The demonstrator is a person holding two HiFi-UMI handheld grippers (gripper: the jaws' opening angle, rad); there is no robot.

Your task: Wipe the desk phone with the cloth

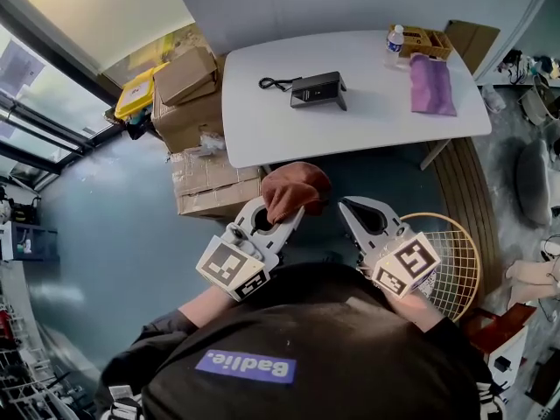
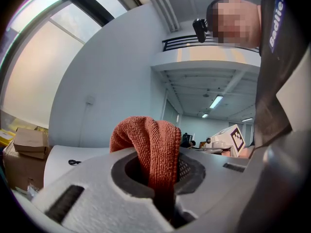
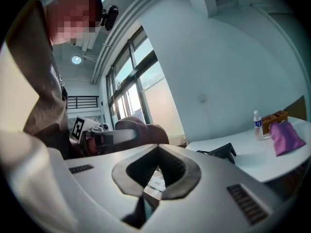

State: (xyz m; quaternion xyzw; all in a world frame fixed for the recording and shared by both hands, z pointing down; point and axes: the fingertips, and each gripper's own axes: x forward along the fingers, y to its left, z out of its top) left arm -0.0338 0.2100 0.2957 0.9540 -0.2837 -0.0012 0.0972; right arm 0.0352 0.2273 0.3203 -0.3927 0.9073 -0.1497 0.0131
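While the left gripper point(image 1: 282, 220) clenches the orange cloth point(image 1: 295, 190), right gripper point(image 1: 347, 206) closed empty, desk phone point(image 1: 318, 89) well ahead on table point(image 1: 262, 129), lying crosswise, cord point(image 1: 273, 83) leftward, purple pouch point(image 1: 431, 84) ahead-right.

rust-orange cloth point(image 1: 295, 191), black desk phone point(image 1: 318, 89), white table point(image 1: 262, 121)

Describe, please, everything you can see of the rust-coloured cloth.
The cloth is rust-orange, with a looped, towel-like weave. It is bunched into a fold, pinched between the left gripper's shut jaws, its hump bulging above them. It hangs short of the white table, touching nothing else, away from the desk phone.
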